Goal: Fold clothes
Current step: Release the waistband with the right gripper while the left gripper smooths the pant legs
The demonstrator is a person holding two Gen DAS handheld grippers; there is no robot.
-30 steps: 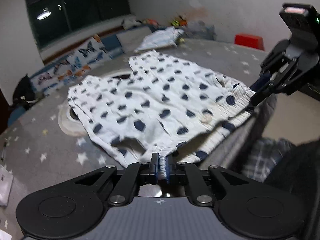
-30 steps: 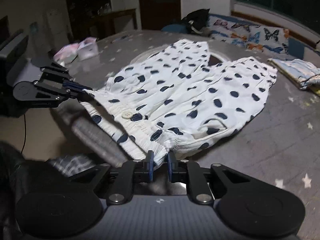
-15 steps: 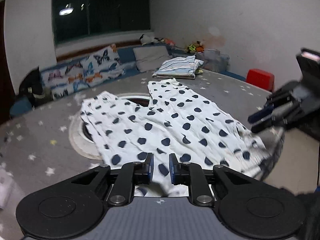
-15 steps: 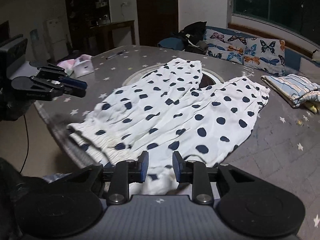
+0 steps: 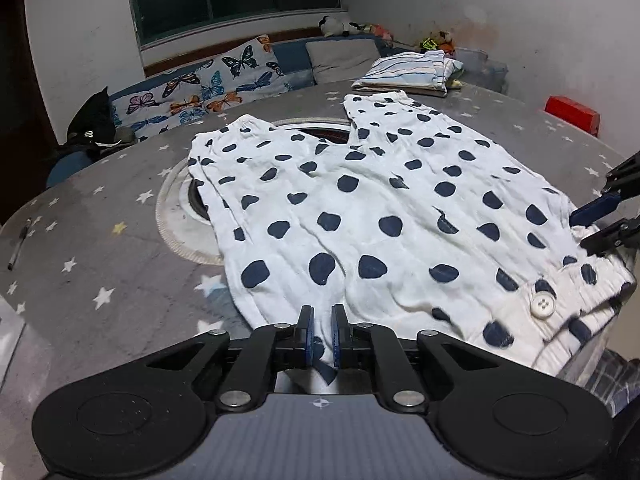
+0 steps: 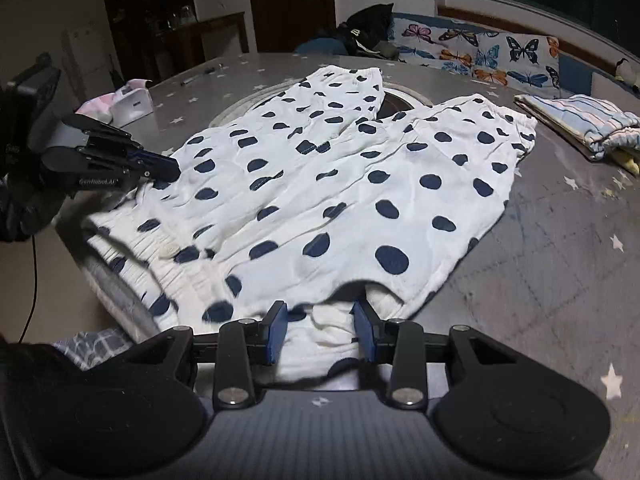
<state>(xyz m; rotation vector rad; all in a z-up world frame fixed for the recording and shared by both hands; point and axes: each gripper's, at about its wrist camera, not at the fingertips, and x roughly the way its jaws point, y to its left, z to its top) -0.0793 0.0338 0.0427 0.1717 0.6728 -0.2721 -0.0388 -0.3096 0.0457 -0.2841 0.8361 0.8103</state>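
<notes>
**Spotted shorts spread flat, both grippers at the waistband**

Polka-dot shorts [image 5: 380, 208] lie spread on the star-print desk [image 5: 120, 280]. Long axis runs from the waistband, which droops over the desk's near edge, to the two leg hems pointing toward the butterfly cushions [image 5: 208, 84] beyond. Button [image 5: 542, 304] faces up. One leg lies over the desk's round centre ring [image 5: 176, 236].

Left gripper [image 5: 320, 336]: jaws a narrow gap apart, waistband cloth between, no visible pinch. Right gripper [image 6: 320, 332]: jaws wide, astride the other waistband corner. Likely placed so to flatten the garment. A folded striped garment [image 5: 408, 74] sits past the hems.
</notes>
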